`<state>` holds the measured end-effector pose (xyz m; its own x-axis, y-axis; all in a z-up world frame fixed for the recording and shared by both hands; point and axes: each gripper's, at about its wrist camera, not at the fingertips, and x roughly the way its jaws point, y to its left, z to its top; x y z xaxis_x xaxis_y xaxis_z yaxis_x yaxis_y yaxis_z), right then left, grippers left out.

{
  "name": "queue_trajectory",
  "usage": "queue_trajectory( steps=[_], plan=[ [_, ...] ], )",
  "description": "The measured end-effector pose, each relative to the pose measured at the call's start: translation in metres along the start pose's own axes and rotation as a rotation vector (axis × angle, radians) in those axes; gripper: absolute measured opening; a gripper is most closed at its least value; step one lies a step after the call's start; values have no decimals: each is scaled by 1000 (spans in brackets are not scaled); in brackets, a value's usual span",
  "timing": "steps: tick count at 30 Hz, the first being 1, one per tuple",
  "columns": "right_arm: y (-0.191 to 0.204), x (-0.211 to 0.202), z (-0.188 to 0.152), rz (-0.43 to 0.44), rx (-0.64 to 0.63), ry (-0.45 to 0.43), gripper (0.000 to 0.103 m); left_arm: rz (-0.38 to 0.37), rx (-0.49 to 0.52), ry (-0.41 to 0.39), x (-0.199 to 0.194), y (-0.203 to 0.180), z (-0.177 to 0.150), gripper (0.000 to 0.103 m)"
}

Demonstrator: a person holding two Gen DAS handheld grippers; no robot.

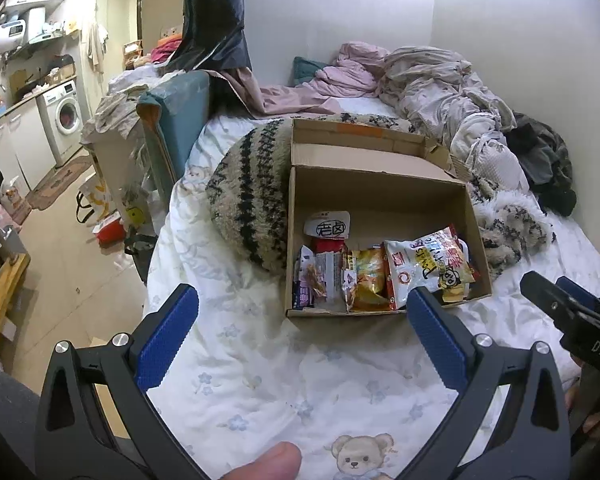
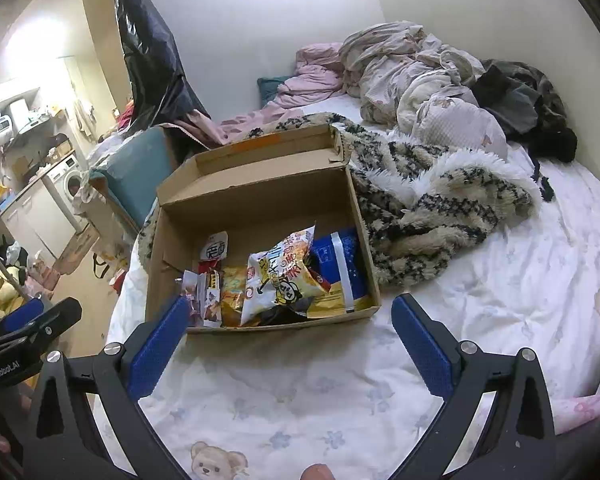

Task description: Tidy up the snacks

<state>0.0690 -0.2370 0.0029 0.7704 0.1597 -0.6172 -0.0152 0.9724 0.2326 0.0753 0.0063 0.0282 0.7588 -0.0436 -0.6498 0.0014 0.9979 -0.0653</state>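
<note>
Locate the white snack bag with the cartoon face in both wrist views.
Left wrist: white snack bag lies right of centre, in the cardboard box's near-right corner, above the right blue finger.
Right wrist: the bag sits at picture centre, leaning on a blue packet.
Shared landmark: the white oval-label packet behind the snacks.

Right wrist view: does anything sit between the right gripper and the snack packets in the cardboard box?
Only the cardboard box itself: its low near wall stands between the open right gripper and the snack packets. The top is open, and only bare bedsheet lies before it.
</note>
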Motion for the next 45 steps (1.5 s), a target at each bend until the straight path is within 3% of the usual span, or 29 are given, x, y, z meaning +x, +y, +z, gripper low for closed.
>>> queue_trajectory(
  steps=[45],
  plan=[
    [6,0,-4,0,-24,12,103,5,26,-10,-4,-3,-1,103]
  ],
)
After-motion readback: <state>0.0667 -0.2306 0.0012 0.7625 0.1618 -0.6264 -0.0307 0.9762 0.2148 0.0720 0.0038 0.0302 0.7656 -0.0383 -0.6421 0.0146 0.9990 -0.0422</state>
